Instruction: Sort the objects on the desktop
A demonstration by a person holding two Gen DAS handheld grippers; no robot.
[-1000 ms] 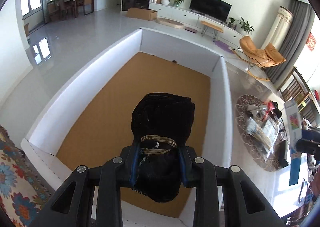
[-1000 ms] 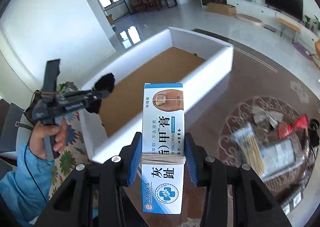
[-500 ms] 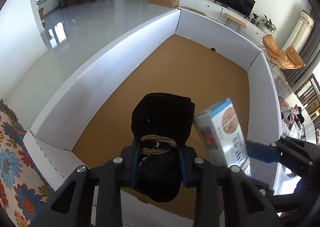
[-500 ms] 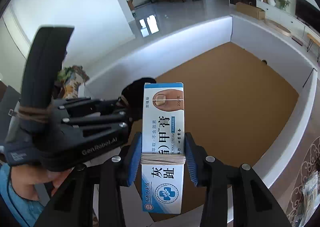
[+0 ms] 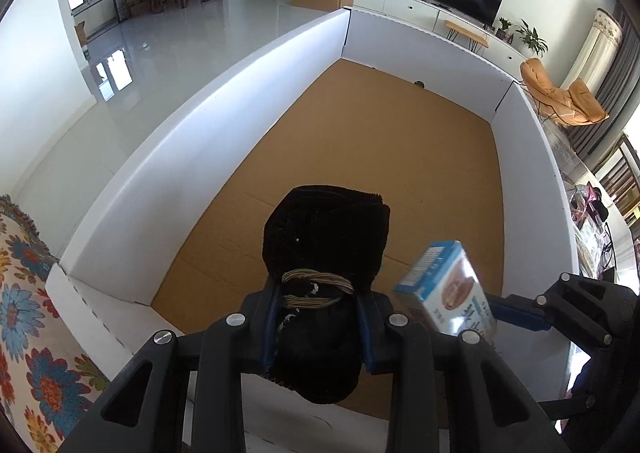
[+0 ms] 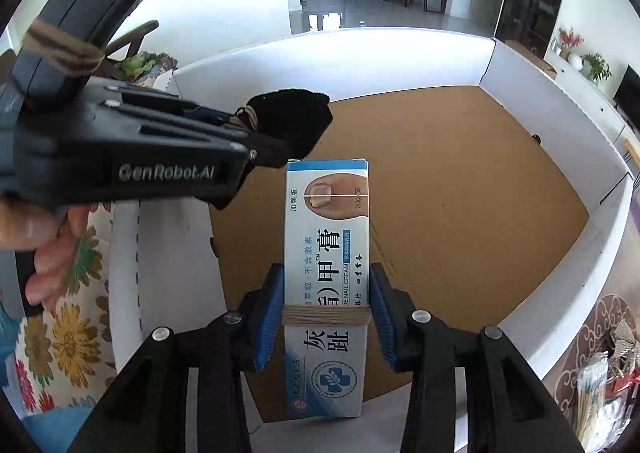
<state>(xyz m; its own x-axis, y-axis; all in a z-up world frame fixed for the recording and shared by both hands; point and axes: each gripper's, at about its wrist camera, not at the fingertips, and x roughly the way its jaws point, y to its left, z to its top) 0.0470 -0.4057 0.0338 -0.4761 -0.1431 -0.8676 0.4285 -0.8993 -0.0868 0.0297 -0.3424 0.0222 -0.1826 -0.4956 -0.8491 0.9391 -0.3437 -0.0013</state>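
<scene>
1. My left gripper [image 5: 318, 313] pinches a black folded cloth [image 5: 324, 241] between its blue pads; the cloth juts forward past the fingertips, and a tan elastic band crosses it where the pads press.
2. My right gripper [image 6: 326, 309] is clamped on a nail cream box [image 6: 327, 237], a white and blue carton with a toenail picture near its far end. The box stands lengthwise between the pads, its printed face toward the camera, with a tan band across it at the pads.
3. Both held items hang above the white-walled cardboard box [image 5: 224, 101], whose brown floor [image 6: 460, 205] is bare beneath them. In the left wrist view the carton sits just right of the cloth, tilted; whether the two touch I cannot tell.
4. My left hand [image 6: 44, 237] wraps the handle of the left gripper at the left edge of the right wrist view.
5. A floral cloth [image 5: 24, 317] lies outside the box's near left corner.
6. A round patterned mat with small packets [image 6: 600, 365] lies outside the right wall.
</scene>
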